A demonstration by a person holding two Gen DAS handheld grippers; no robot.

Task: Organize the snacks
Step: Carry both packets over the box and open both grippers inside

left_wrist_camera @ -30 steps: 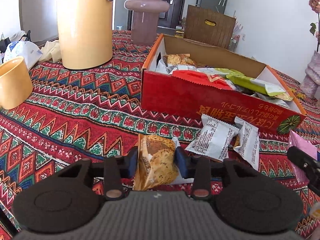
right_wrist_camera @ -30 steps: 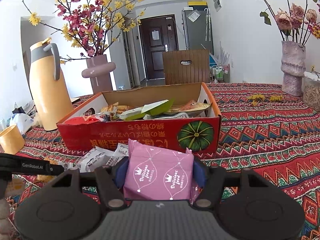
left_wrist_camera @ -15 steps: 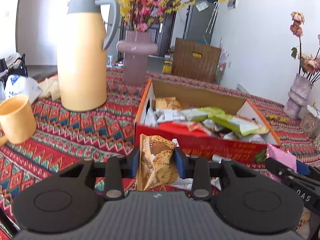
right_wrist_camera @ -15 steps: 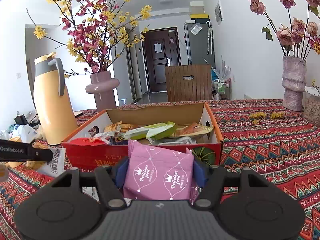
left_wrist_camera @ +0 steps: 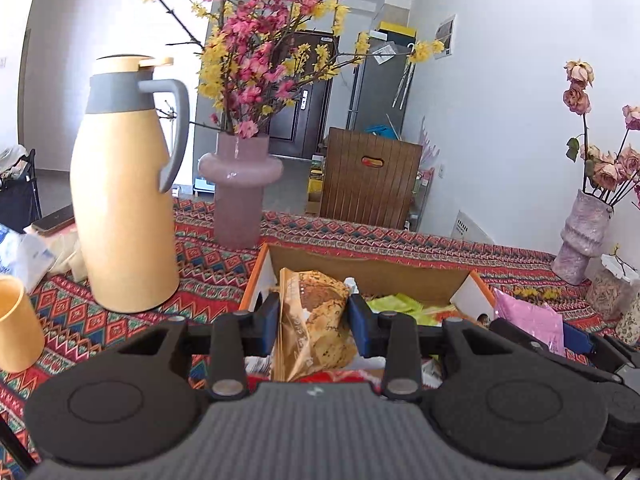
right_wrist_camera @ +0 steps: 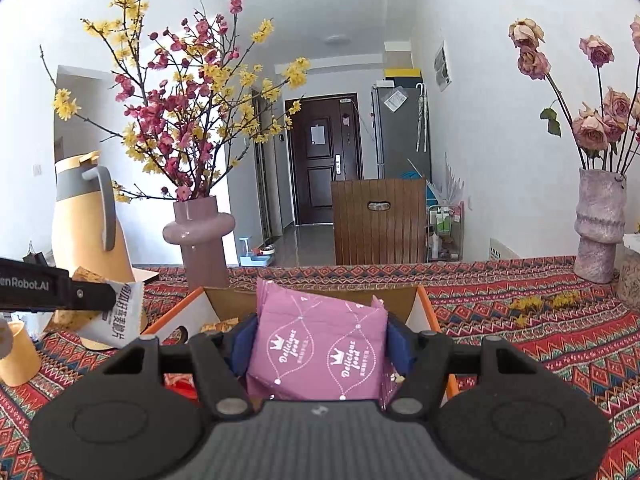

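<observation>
Now left gripper pinches cookie packet; right gripper pinches pink packet.

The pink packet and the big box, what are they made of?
The pink packet looks like thin matte plastic film or coated paper: it creases softly between the right gripper's pads. The box looks like cardboard: plain brown inside, orange along its cut rim.
</observation>
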